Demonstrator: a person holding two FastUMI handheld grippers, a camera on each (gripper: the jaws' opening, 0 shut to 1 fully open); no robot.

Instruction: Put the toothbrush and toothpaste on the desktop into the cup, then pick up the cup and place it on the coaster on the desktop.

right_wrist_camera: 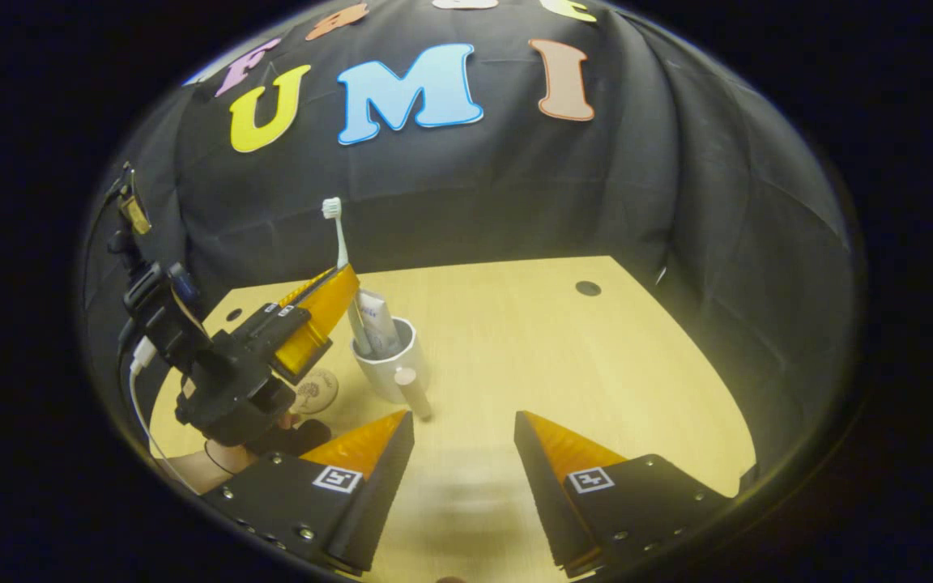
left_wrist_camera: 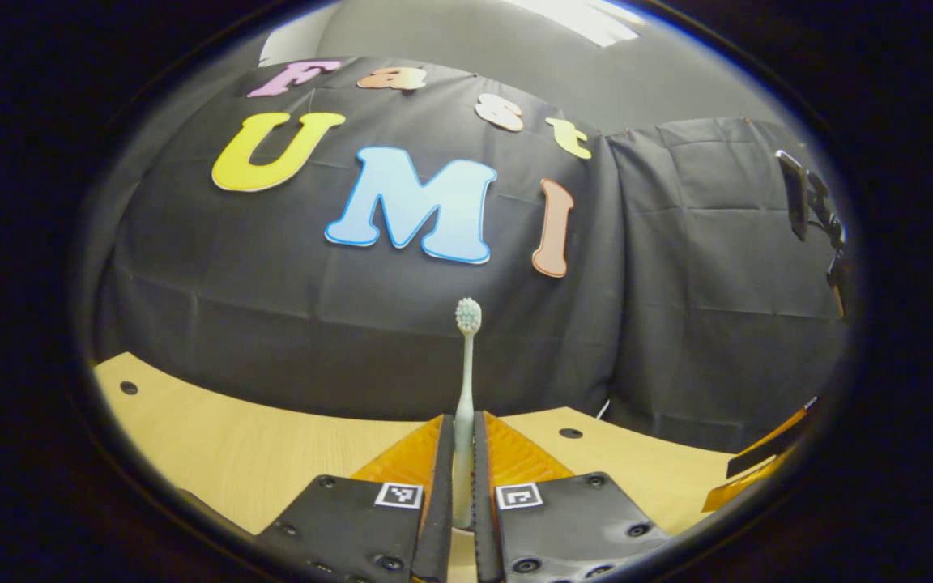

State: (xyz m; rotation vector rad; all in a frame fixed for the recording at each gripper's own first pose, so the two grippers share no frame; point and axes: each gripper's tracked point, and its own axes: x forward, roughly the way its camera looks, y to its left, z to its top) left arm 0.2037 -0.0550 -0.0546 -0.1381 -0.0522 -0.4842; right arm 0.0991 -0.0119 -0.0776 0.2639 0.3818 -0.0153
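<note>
Left gripper view: left gripper [left_wrist_camera: 463,486] sits at bottom centre, its two fingers drawn narrow and pressing on the handle of the toothbrush [left_wrist_camera: 466,380] from both sides. The toothbrush stands upright between them, bristle head at frame centre, seen against the dark cloth wall. Beyond the fingers the wooden desktop [left_wrist_camera: 223,453] runs across the lower part of the frame, with small round holes at lower left and right of centre. At the far right edge an orange and black edge of another gripper part pokes in; too little of it shows to say more

Right gripper view: right gripper [right_wrist_camera: 462,449] at bottom centre, fingers spread wide, nothing between them, bare desktop [right_wrist_camera: 596,364] below the gap. Just above the left finger, left of centre, stands the white cup [right_wrist_camera: 389,364] on the desktop, handle facing the camera. The toothpaste [right_wrist_camera: 377,320] tube stands inside the cup, leaning slightly. The left gripper [right_wrist_camera: 329,304] shows at centre left, held by a hand [right_wrist_camera: 215,465] at lower left; its finger ends sit just above the cup's rim on the left side. The toothbrush [right_wrist_camera: 338,235] passes through those fingers, bristles up in the upper left, lower end reaching down into the cup beside the toothpaste. Whether that end touches the cup's bottom cannot be told. The round coaster [right_wrist_camera: 314,391] lies flat on the desktop just left of the cup, partly hidden behind the left gripper's body
</note>
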